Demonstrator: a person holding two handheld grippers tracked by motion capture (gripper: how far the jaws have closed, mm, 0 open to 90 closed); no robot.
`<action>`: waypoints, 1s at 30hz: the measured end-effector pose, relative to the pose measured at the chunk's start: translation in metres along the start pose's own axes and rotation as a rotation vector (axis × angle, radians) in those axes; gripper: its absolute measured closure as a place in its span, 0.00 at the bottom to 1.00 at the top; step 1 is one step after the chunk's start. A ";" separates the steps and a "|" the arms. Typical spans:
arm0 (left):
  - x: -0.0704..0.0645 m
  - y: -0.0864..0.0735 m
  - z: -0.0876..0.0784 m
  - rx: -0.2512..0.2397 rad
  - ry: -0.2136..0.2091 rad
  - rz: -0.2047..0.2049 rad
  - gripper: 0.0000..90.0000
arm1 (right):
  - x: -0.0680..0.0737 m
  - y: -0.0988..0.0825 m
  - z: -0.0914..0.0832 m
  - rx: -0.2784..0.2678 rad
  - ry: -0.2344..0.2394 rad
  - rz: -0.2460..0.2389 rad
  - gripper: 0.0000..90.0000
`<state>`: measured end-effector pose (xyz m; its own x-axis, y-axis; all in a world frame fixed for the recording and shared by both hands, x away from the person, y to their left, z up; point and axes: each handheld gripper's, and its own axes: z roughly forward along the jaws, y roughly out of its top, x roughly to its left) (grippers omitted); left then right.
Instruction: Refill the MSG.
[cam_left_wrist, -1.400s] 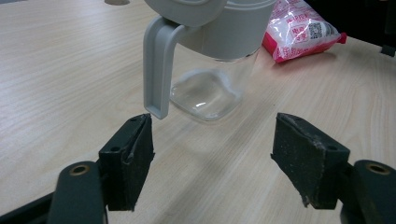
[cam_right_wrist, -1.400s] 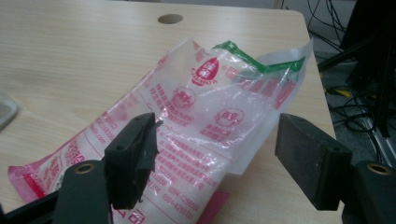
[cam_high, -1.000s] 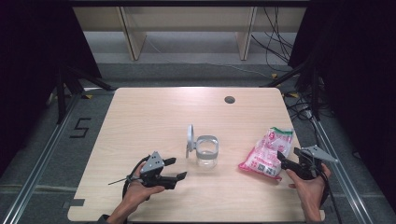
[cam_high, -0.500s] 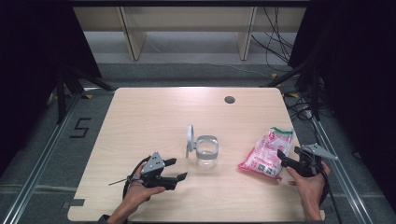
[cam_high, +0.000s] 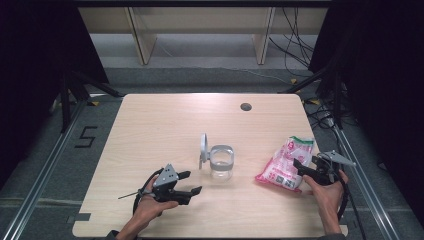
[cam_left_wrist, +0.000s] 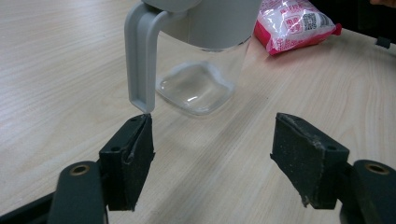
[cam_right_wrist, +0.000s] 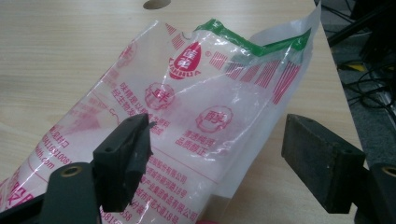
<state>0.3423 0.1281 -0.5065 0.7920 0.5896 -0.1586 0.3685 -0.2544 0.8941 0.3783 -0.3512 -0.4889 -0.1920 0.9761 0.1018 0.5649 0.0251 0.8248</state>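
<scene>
Just ahead of the right gripper (cam_high: 306, 168) lies the pink-and-white bag (cam_high: 285, 162), flat on the table (cam_high: 150, 120) near its right edge. In the right gripper view the bag (cam_right_wrist: 187, 130) runs between and beyond the tongs, green-banded top end farthest from them, and that top looks cut or torn open. Jaws stand wide apart w/ no pad pressing on the film; they've just been opening, bag lying loose between them.

Left gripper (cam_high: 187, 184) sits low on the table, tongs apart too, nothing clamped. Straight ahead of it, close, is the clear jar (cam_left_wrist: 205, 70) w/ its grey hinged lid (cam_left_wrist: 140, 60) hanging down just above the left pad.

Handling, as a guess: bag = thin crinkly plastic film, soft, slippery, prob. light-to-medium w/ loose white contents that will shift and slump. Open top means spills if tipped that way. Best hold looks like the flat empty film near the top/side edge, pinched firmly so it doesn't slide out, not the bulging middle. Jar looks rigid and clear, may skid or tip if nudged; the other gripper could steady it.
</scene>
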 end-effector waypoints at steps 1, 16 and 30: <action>0.000 0.000 0.000 0.002 -0.001 0.004 0.32 | -0.001 0.000 0.001 0.002 0.011 0.012 0.28; 0.000 0.000 0.000 0.004 0.003 0.008 0.32 | -0.001 0.004 0.021 0.049 0.056 0.097 0.33; 0.000 0.000 0.000 0.007 0.002 0.011 0.32 | -0.007 0.007 0.032 0.044 0.082 0.083 0.56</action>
<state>0.3421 0.1278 -0.5065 0.7947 0.5887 -0.1478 0.3632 -0.2660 0.8929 0.4091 -0.3511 -0.5021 -0.2069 0.9545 0.2150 0.6155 -0.0438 0.7869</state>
